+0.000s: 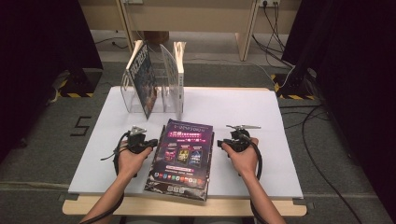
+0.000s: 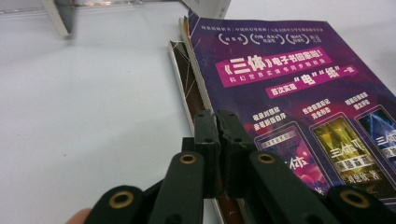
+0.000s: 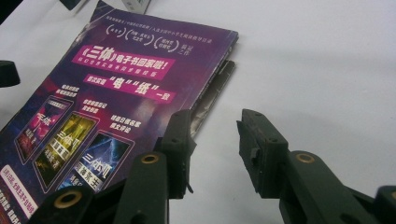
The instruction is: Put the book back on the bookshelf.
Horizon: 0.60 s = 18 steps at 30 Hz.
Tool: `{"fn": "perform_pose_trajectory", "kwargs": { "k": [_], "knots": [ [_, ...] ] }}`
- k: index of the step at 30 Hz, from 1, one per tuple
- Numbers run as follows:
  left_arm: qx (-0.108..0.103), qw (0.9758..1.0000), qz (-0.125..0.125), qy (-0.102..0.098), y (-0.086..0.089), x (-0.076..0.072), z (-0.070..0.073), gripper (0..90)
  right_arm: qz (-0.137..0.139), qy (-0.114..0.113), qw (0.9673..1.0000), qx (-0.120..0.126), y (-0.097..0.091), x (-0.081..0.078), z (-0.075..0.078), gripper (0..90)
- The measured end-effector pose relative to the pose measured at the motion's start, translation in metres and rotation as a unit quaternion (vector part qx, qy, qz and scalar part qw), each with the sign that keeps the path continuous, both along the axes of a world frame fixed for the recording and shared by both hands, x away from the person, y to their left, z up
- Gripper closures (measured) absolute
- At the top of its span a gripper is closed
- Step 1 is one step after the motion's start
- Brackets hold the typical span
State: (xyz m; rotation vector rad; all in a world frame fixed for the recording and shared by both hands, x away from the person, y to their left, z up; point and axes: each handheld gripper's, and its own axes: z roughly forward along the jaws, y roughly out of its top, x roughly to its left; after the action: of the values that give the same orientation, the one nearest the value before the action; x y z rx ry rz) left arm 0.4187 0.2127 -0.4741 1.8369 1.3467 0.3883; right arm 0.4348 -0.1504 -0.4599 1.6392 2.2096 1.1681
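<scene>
Our left gripper (image 2: 217, 122) is closed at the left edge of the magazine (image 1: 182, 154), which lies flat on the board (image 1: 261, 112) between our hands; we cannot tell whether it pinches the cover. Our right gripper (image 3: 215, 135) gapes half-open, empty, at the right edge. A thin grip may tear the cover or slip off.

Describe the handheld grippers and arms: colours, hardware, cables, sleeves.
Both the left gripper and the right gripper are matte black, with two blocky jaws on linkage arms pinned by brass-coloured rivets. A grey three-cornered plate tops each. A black cable trails back along each forearm. The forearms are bare, no sleeves or gloves.
</scene>
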Motion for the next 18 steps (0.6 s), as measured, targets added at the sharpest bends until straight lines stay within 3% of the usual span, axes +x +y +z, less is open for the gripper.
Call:
{"fn": "perform_pose_trajectory", "kwargs": {
  "k": [12, 18],
  "knots": [
    [0.029, 0.9992, -0.012, 0.026, -0.006, 0.013, -0.007, 89.0, -0.002, 0.001, 1.0, 0.004, -0.002, 0.0, 0.002, 63.5],
    [0.024, 0.999, -0.016, 0.035, -0.009, 0.014, -0.01, 89.2, -0.001, 0.002, 1.0, 0.004, -0.002, 0.0, 0.002, 63.2]
  ]
}}
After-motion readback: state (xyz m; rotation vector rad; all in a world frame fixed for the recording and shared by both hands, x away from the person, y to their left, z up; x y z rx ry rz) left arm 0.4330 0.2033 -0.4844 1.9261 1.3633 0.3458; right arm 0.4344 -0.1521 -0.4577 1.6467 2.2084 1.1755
